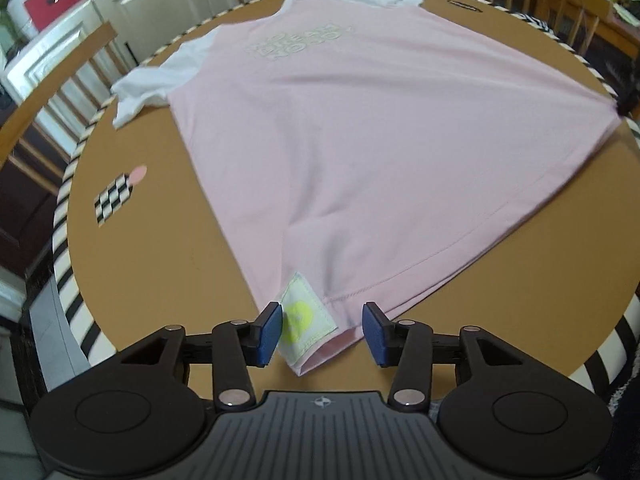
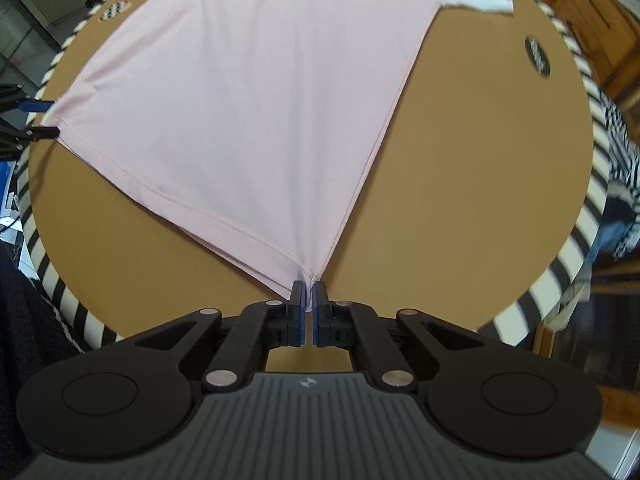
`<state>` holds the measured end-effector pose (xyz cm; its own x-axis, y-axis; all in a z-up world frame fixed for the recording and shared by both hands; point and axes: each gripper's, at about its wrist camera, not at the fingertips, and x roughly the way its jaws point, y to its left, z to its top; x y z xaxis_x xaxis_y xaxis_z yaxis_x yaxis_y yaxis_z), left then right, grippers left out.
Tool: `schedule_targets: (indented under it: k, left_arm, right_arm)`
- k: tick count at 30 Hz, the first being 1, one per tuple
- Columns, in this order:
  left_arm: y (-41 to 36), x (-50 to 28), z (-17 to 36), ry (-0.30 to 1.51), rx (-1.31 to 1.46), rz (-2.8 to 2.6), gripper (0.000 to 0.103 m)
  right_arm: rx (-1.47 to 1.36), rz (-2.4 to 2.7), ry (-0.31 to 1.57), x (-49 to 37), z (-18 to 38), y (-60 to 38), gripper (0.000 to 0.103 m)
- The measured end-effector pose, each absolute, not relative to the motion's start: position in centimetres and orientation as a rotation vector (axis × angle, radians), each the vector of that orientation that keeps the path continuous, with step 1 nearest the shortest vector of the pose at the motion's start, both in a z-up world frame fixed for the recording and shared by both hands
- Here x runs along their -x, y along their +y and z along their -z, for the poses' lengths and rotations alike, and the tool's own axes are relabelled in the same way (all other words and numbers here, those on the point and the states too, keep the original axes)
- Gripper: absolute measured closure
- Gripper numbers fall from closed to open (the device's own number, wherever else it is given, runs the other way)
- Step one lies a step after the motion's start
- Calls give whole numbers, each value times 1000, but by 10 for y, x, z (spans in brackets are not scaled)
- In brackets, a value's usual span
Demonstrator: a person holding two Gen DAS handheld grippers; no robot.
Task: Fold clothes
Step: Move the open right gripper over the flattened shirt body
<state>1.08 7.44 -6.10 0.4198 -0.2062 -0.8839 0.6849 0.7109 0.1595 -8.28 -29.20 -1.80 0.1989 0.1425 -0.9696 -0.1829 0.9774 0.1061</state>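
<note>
- Brown and round, with a black-and-white striped rim, the table (image 1: 132,264) is filling both views, wooden chairs (image 1: 76,76) and white cabinet doors (image 1: 132,4) showing beyond it at the upper left of the left wrist view
- Lying spread flat across the tabletop is a pink T-shirt (image 1: 360,152) with white sleeves (image 1: 160,84), pale lettering near the top of the frame
- At the bottom centre of the left wrist view the left gripper (image 1: 323,334) is hanging with its blue pads (image 1: 269,334) apart, straddling the hem corner that carries a white label (image 1: 306,322) with a yellow-green dot; the pads are not pressing the cloth
- At the bottom centre of the right wrist view the right gripper (image 2: 307,314) is pinching the other hem corner of the shirt, fingers together on the fabric
- A checkered sticker (image 1: 114,198) is sitting on the table at the left, and a black oval mark (image 2: 538,56) at the upper right of the right wrist view
</note>
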Motion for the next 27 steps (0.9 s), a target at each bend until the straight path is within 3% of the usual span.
schedule_targets:
  k: [9,12,16,19,27]
  left_arm:
    - [85,-9,45,1016,-546,578,56]
    - [77,-21,28,958,-500,589,53]
    - [53,-40,34,885,-504,591,51]
    - [37,-51,55,909,-537,581,56]
    - [63,-28,58,1055,-343,504,56]
  right_arm:
    - [54,-278,1448,83,33,-289,98]
    - [76,-288,1470,76,24,-292,93]
    - [75,-177,1277,46,2,-299,76]
    - [51,-147,1178,21,5,-298,77]
    - [114,-161,1233,21,45,-272,77]
